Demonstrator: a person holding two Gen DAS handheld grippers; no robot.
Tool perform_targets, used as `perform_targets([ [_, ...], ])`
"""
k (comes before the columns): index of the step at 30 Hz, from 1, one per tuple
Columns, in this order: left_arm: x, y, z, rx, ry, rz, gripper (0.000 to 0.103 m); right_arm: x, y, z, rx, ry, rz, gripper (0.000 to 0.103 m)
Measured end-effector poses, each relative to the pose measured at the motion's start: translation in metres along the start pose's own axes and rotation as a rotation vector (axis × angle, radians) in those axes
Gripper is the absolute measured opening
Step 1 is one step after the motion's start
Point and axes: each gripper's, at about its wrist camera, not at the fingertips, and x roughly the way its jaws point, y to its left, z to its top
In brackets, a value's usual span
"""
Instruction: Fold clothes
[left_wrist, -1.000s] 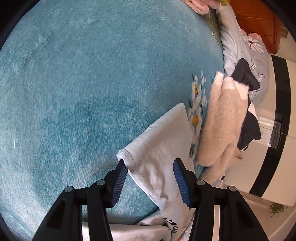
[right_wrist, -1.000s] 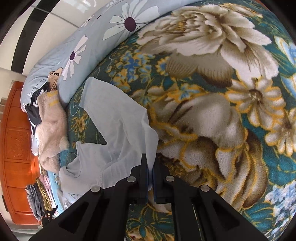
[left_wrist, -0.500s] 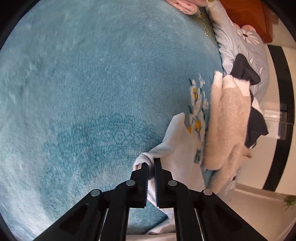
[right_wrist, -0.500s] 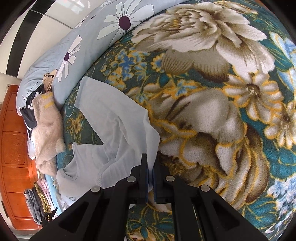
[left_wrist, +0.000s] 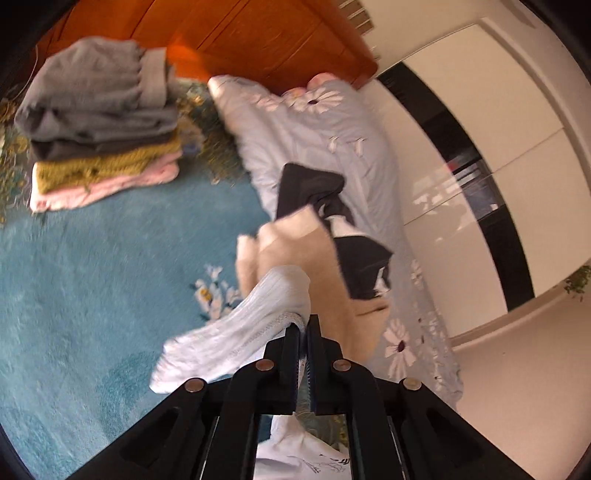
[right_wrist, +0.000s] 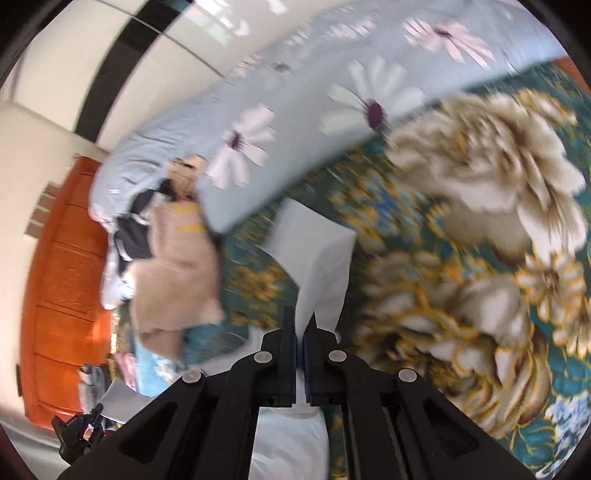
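Behind blur, pale shirt (left_wrist: 236, 332) half-hidden.

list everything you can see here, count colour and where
white t-shirt: one, pale white, pinched in both grippers
folded pile: one, grey, mustard, pink, on blanket by headboard
fluffy sweater: one, beige, against duvet
dark garment: one, navy, on duvet
duvet: one, pale blue, daisies
blanket: one, teal, floral
headboard: one, orange wood
left gripper: black, shut on t-shirt
right gripper: black, shut on t-shirt
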Motion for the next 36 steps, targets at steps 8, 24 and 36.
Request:
perform_targets([
  [8,-0.114,0.017,-0.041,0.138,-0.124,-0.001,0.004,-0.082,0.046,0.019,-0.151,-0.137,0.186,0.002],
  [24,-0.028,0.167,-0.191,0.042,0.349,0.409,0.008,-0.034,-0.145,-0.074,0.127,0.208,-0.186,0.003],
  [36,-0.064,0.133,-0.171,0.238,0.344,0.346,0.060,-0.059,-0.127,-0.043,-0.019,0.131,-0.303,0.034],
])
